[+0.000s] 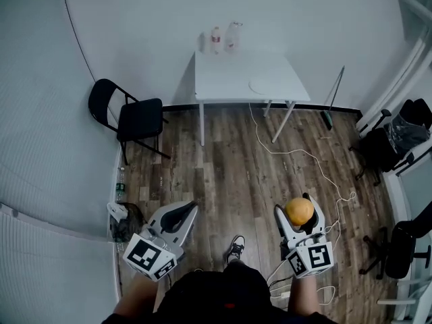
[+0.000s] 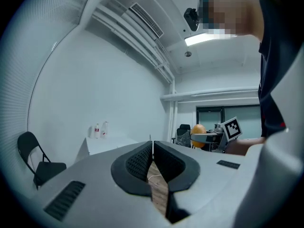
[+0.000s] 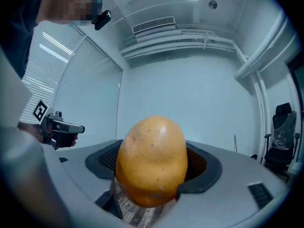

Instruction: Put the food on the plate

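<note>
My right gripper is shut on a yellow-brown potato, held above the wooden floor near the person's body. In the right gripper view the potato fills the space between the black pads. My left gripper is shut with nothing in it; in the left gripper view its pads meet at a thin seam. A white plate lies on the white table far ahead, against the back wall. From the left gripper view the potato shows at the right.
Several bottles stand at the table's back edge. A black folding chair stands left of the table. A white cable runs across the floor. Black office chairs crowd the right side. A dark bag sits at my left.
</note>
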